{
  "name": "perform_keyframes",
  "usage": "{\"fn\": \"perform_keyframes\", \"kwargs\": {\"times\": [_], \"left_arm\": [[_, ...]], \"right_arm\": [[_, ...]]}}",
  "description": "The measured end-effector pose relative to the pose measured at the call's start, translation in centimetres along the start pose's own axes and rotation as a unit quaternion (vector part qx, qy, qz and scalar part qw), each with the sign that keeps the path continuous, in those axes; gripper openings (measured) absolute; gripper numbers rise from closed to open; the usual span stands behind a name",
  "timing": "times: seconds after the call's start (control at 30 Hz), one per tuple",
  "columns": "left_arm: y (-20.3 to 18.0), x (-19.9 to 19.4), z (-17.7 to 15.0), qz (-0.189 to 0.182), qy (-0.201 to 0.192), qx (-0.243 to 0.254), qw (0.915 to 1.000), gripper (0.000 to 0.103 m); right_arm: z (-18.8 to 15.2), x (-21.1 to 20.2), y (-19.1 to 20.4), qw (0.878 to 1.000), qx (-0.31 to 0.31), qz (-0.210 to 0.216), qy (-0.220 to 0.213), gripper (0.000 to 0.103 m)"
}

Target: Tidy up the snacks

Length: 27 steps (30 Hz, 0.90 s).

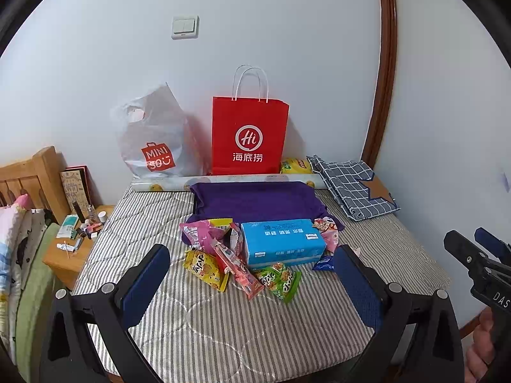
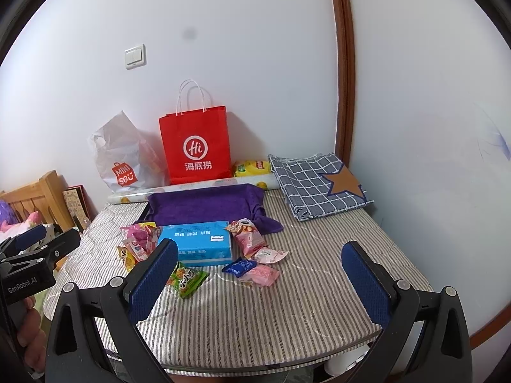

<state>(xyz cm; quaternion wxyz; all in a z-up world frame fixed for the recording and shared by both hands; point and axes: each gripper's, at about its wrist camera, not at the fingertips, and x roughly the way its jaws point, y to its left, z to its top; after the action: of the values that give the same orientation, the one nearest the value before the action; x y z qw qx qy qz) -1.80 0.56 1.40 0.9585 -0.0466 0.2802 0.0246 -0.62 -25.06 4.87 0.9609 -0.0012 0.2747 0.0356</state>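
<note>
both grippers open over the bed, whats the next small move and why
Probably lower the left gripper onto the green snack packet. It lies nearest, loose on the striped bed, right between the open fingers, and neither gripper holds anything.

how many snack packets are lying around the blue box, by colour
pink snack packets: 5
yellow snack packets: 1
green snack packets: 1
dark blue snack packets: 1
total: 8, all loose on the striped mattress around the blue box; overlaps on the left make the pink count approximate
</note>
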Motion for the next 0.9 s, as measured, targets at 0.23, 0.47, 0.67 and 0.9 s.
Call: {"fn": "perform_keyframes", "kwargs": {"times": [0.23,0.47,0.67,0.9], "left_arm": [[-0.01,-0.04,0.10,0.000,-0.001,0.000,1.0000,0.102],[-0.09,-0.13,0.16,0.000,-0.001,0.001,1.0000,0.102],[-0.13,-0.12,0.30,0.001,-0.002,0.002,1.0000,0.102],[-0.21,-0.19,0.30,0.001,-0.003,0.002,1.0000,0.103]], "right_arm": [[-0.21,-0.09,0.04,1.000,-0.001,0.001,-0.002,0.102],[-0.33,-0.29,0.12,1.000,-0.002,0.002,-0.004,0.102],[-0.29,-0.33,0.12,1.000,-0.002,0.003,-0.004,0.102],[-0.25,-0.40,0.09,1.000,-0.002,0.003,-0.004,0.102]]}}
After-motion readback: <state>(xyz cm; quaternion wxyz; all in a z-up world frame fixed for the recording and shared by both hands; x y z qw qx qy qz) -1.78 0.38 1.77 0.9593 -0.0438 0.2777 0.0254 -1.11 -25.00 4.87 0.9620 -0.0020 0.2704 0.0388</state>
